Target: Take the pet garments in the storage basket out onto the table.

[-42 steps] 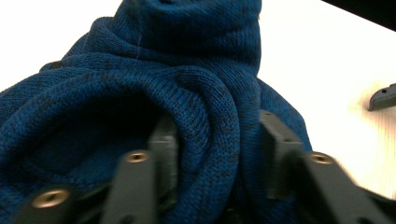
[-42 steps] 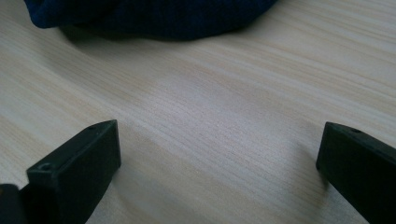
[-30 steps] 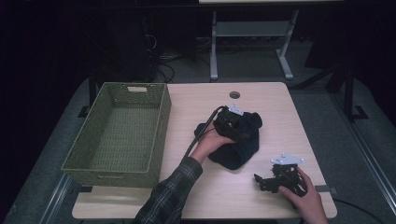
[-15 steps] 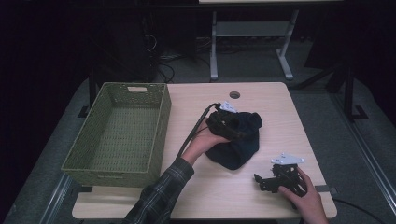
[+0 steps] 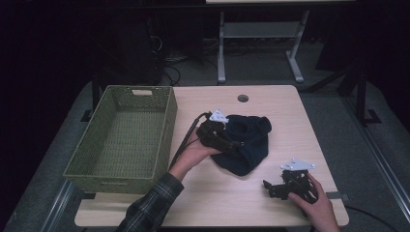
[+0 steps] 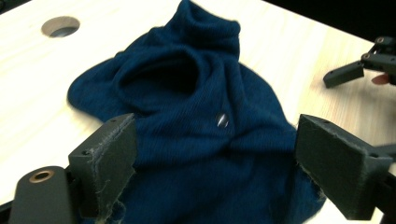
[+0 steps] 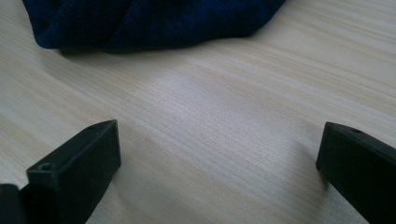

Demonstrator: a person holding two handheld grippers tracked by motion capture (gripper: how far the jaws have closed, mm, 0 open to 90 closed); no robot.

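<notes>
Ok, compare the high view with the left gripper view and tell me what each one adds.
High view alone: the green woven basket left of the garment, and the left hand-held gripper seen from outside, over the garment's left edge. Left gripper view alone: a small round button on the cloth, and the open neck hole. Both: the dark blue garment crumpled on the wooden table, and the right hand-held gripper.

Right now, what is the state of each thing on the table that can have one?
Left gripper: open, fingers set either side of the garment, nothing clamped.
Right gripper: open, low over bare table, holding nothing.
Dark blue garment: crumpled in a heap on the table, one opening gaping.
Green basket: upright, empty.
Table: the round hole near its far edge is uncovered.
</notes>
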